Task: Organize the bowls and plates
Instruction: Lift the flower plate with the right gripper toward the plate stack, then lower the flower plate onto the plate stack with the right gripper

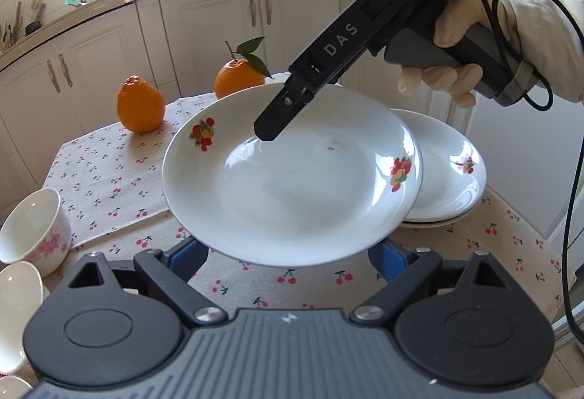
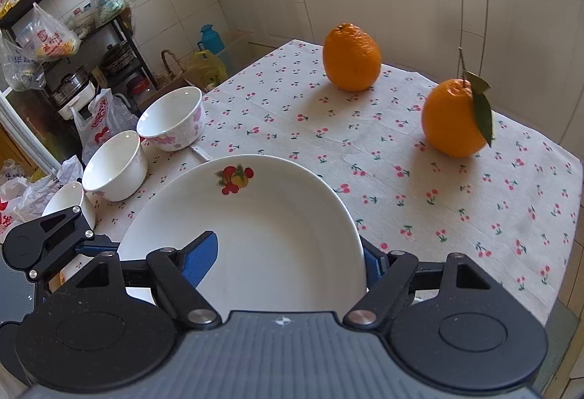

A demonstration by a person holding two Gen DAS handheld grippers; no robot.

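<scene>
Fruit-print plate [image 1: 292,187] held clear of the bench [image 2: 419,216], which is covered by a cherry-print cloth. The right tongs [image 1: 268,130], carried by a gloved hand [image 1: 456,30], reach down from the upper right onto the plate's far rim. In the right wrist view one blue pad [image 2: 204,253] of these tongs [image 2: 288,256] lies on the plate's [image 2: 255,227] upper face, and the other pad sits behind and below the rim at the right, so the tongs are clamped across the plate's edge. The left tongs [image 1: 290,256] stand apart beneath the plate's near rim. Their blue fingertips [image 1: 390,260] disappear under it, so contact with the underside cannot be told. In the right wrist view the same tongs [image 2: 91,247] meet the plate at its left edge. A stack of matching plates [image 1: 449,180] rests on the bench just behind and to the right of the lifted plate, partly covered by it. Two oranges [image 2: 352,56] [image 2: 454,118] stand on the far part of the cloth, the second with a leaf. Three bowls sit in a row near the bench's left edge: a pink-flowered bowl [image 2: 171,118], a white bowl [image 2: 115,165] and a bowl partly hidden by the left tongs [image 2: 69,198].
</scene>
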